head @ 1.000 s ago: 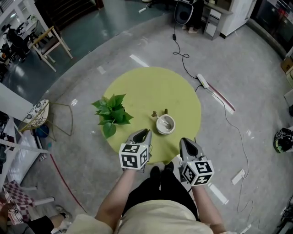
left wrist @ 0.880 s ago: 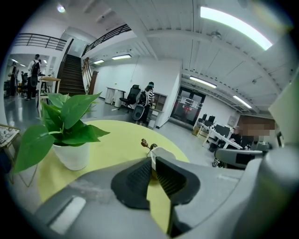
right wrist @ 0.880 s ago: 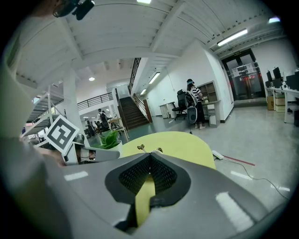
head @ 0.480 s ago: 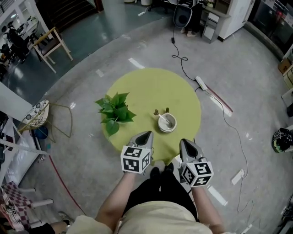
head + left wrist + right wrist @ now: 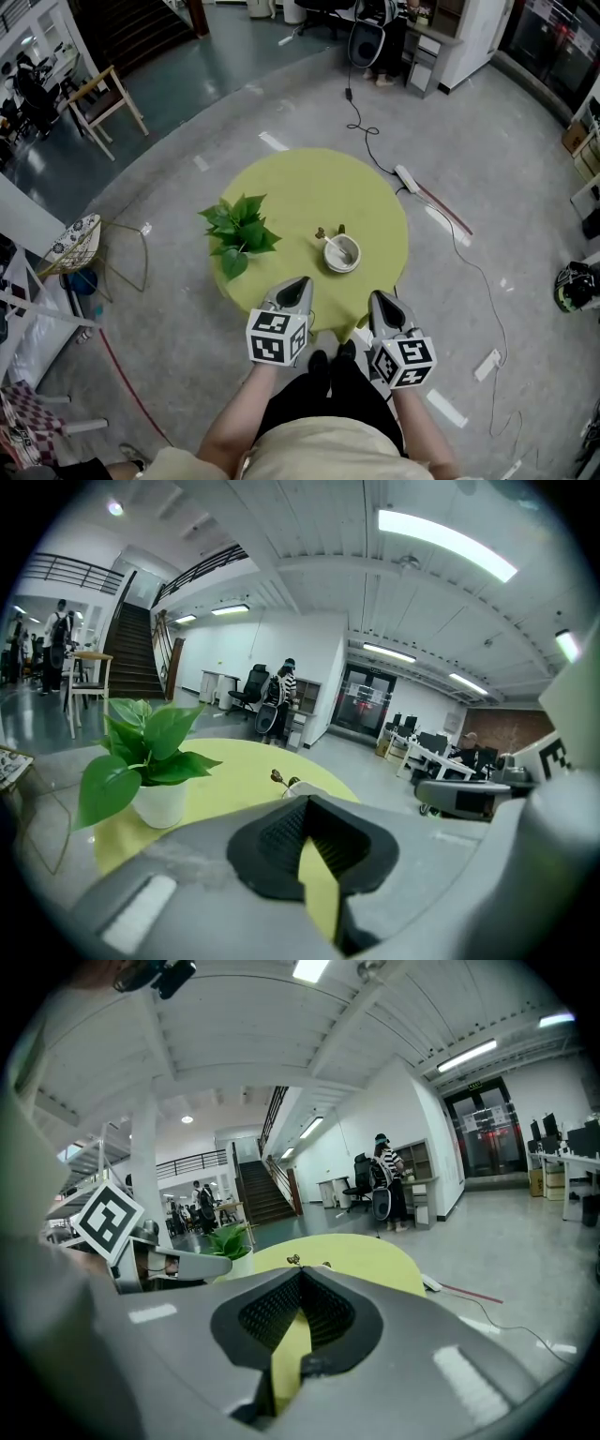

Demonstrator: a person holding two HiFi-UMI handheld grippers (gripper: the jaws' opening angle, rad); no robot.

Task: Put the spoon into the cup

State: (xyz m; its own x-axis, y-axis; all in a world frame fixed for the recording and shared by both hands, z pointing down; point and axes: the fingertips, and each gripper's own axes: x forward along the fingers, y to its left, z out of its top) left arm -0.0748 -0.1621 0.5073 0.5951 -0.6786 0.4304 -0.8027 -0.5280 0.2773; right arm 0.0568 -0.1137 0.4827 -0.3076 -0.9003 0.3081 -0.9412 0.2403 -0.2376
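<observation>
A white cup [image 5: 340, 253] stands on the round yellow-green table [image 5: 309, 187], toward its near right side. A spoon [image 5: 343, 250] lies inside it. Both grippers hover at the table's near edge, short of the cup. My left gripper [image 5: 301, 281] is shut and holds nothing. In the left gripper view only a sliver of the cup [image 5: 292, 787] shows above the closed jaws of the left gripper [image 5: 305, 802]. My right gripper [image 5: 378, 296] is also shut and empty. In the right gripper view the cup is hidden behind the tips of the right gripper [image 5: 300, 1274].
A potted green plant [image 5: 236, 232] stands on the table's left side. Two small brown items [image 5: 328, 230] sit just behind the cup. On the floor to the right lie a power strip [image 5: 409, 178] and cables. A wooden chair [image 5: 98, 94] stands far left.
Both grippers have drawn back a little from the table toward the person's body. The left jaws have closed. The cup and spoon have not moved.
</observation>
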